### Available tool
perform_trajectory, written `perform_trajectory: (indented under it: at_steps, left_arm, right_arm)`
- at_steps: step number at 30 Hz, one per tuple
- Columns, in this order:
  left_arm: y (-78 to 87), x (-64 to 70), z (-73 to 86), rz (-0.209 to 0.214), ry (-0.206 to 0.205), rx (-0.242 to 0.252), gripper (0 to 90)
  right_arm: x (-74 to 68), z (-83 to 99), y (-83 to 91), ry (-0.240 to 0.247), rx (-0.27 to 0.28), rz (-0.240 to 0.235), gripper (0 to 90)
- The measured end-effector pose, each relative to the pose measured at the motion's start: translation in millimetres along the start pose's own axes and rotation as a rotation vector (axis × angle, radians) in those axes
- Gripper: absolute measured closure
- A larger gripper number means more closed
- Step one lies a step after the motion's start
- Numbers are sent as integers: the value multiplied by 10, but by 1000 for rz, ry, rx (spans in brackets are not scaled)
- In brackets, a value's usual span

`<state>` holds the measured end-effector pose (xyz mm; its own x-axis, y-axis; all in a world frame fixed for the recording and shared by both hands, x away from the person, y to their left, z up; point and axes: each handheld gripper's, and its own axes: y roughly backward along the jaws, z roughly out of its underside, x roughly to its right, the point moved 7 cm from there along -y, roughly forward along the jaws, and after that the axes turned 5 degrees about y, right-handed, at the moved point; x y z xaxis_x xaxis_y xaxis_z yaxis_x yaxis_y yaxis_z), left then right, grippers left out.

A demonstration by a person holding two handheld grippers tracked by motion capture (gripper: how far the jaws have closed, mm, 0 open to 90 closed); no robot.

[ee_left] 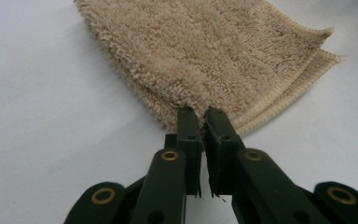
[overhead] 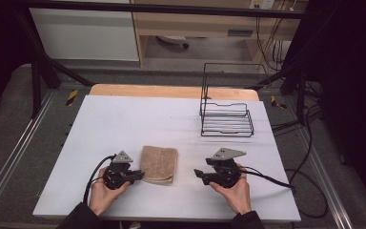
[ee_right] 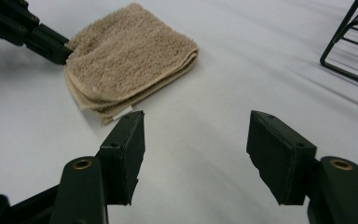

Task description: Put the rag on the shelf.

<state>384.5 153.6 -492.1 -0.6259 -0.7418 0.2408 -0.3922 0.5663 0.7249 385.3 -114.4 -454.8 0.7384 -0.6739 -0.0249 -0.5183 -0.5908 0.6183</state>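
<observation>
A folded tan towel (overhead: 159,163) lies flat on the white table (overhead: 124,119), near the front edge. My left gripper (overhead: 139,176) comes at the towel's near left corner, and its jaws are closed on the folded edge (ee_left: 200,115). The towel's pile (ee_left: 205,51) spreads away beyond the jaw tips. My right gripper (overhead: 199,174) rests on the table to the right of the towel, pointing left toward it, open with nothing between its jaws (ee_right: 196,122). From the right gripper view the towel (ee_right: 130,56) lies a short way ahead, with the left gripper (ee_right: 66,52) at its far corner.
A black wire rack (overhead: 226,117) stands at the back right of the table; one corner of the rack (ee_right: 354,37) shows in the right gripper view. Cables trail from both grippers. A bare strip of table separates the towel from the right gripper.
</observation>
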Motion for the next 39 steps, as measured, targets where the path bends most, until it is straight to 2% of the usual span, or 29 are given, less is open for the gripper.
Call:
perform_trajectory:
  at_steps: [5,10,13,15,19,21,26,29,31,34,37,39]
  left_arm:
    - [7,124,-21,22,17,21,856]
    - [-2,240,-16,-7,0,23,855]
    - [16,222,-5,-31,-10,23,854]
    - [23,182,10,-45,-8,16,854]
    - [31,126,36,-54,-15,9,852]
    - [35,114,47,-60,-18,7,852]
    - [23,104,56,-57,-20,7,848]
    - [18,103,61,-56,-20,11,844]
    - [18,96,64,-55,-20,12,843]
    - [17,92,68,-51,-16,12,841]
    - [15,91,69,-47,-12,15,839]
    - [15,92,69,-45,-11,16,837]
  right_arm:
    - [-76,69,-13,-25,3,-28,384]
    - [-156,46,-116,-68,25,-60,385]
    - [-247,-37,-244,-77,47,-76,385]
    - [-339,-96,-362,-77,42,-84,389]
    - [-471,-153,-613,-70,4,-67,420]
    - [-500,-136,-697,-83,-18,-57,440]
    - [-533,-42,-779,-106,-58,-48,514]
    - [-577,-32,-793,-129,-48,-68,582]
    - [-606,-22,-812,-161,-51,-82,602]
    - [-618,-15,-820,-185,-37,-62,633]
    - [-643,-8,-831,-195,-19,-51,723]
    - [-662,-7,-839,-221,-17,-62,787]
